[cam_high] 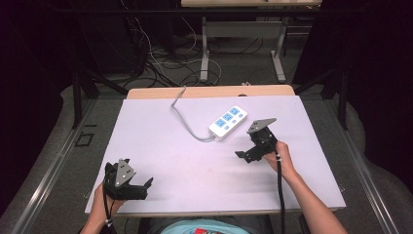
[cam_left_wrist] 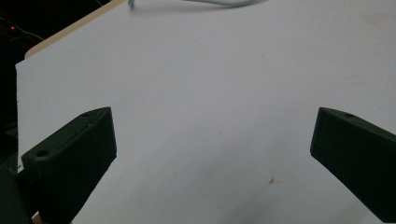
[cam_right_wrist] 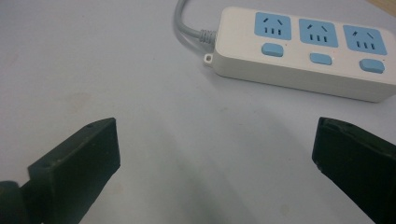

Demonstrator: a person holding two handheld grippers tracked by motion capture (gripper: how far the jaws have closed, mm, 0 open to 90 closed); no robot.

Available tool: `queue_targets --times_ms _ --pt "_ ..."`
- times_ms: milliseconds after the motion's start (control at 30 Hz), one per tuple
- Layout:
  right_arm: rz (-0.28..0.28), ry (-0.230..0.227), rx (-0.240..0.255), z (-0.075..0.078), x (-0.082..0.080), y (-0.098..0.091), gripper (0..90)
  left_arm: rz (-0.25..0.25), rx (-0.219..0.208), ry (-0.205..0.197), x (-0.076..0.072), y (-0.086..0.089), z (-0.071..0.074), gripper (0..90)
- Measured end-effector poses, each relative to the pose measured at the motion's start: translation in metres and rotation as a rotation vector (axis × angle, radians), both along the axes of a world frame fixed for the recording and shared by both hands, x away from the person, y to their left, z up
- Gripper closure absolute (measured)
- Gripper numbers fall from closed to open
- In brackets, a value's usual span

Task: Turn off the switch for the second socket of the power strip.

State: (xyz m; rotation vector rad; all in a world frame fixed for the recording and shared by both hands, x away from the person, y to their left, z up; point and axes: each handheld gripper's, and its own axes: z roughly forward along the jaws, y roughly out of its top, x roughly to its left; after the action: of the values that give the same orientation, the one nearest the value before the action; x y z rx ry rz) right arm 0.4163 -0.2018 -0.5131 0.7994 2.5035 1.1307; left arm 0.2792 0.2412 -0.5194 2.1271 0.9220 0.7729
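**benchrat:** Going left to right in the high view: the left gripper (cam_high: 146,187) sits at about 7 o'clock on the white table (cam_high: 160,146), near the front edge, jaws spread wide with nothing between them. Its own camera has just bare table ahead, plus a bit of grey cord (cam_left_wrist: 219,3) cut off at the top.

**solderjoe:** And the power strip?

**benchrat:** The power strip (cam_high: 228,123) lies a bit past table centre, around 1 o'clock from the middle. White body, three blue sockets, each with its own blue switch. Its long axis runs diagonally, from 7 to 1 o'clock, and the cord leaves the near-left end and curls back toward the far edge.

**solderjoe:** So which hand's closer?

**benchrat:** The right gripper (cam_high: 246,156), easily. It's just short of the strip, which lies at roughly 11 o'clock from it. Jaws are wide open and empty too. In the right gripper view the strip (cam_right_wrist: 303,51) lies crosswise at 12 to 1 o'clock ahead of the jaws, cord end on the left. Looks like a short push forward would get there, though the jaws would straddle it lengthwise unless the hand turns.

**solderjoe:** Anything hard to read?

**benchrat:** Can't tell whether the switches are on or off, and the plug end of the cord runs off the table's far edge.
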Motion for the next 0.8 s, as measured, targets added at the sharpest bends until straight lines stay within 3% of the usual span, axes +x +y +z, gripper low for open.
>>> queue_targets --times_ms 33,267,300,467,600,633,667,800 --pt "-0.002 0.029 -0.033 0.003 0.001 -0.001 0.4 0.001 0.004 -0.003 0.000 0.000 0.000 0.2" --pt "-0.015 0.025 -0.026 -0.001 0.009 0.000 0.4 0.001 0.004 0.009 0.001 -0.001 0.000 0.2" --pt "-0.001 0.046 -0.038 0.000 0.011 -0.001 0.4 0.000 0.005 0.009 0.001 -0.001 0.000 0.2" --pt "-0.008 0.047 -0.008 0.000 0.018 0.000 0.4 -0.002 0.004 0.006 0.000 -0.001 0.000 0.2" --pt "-0.017 0.043 -0.020 0.003 0.025 0.000 0.4 -0.001 0.004 0.008 0.001 0.000 0.000 0.2" --pt "-0.026 0.033 0.007 0.001 0.026 0.001 0.4 0.000 0.006 0.009 0.001 -0.001 0.000 0.2" --pt "-0.024 0.054 -0.018 0.003 0.028 0.000 0.4 -0.001 0.006 0.009 0.001 -0.001 0.000 0.2" --pt "-0.031 0.048 -0.001 0.002 0.035 0.001 0.6 0.006 0.005 -0.002 0.001 -0.001 -0.001 0.2"
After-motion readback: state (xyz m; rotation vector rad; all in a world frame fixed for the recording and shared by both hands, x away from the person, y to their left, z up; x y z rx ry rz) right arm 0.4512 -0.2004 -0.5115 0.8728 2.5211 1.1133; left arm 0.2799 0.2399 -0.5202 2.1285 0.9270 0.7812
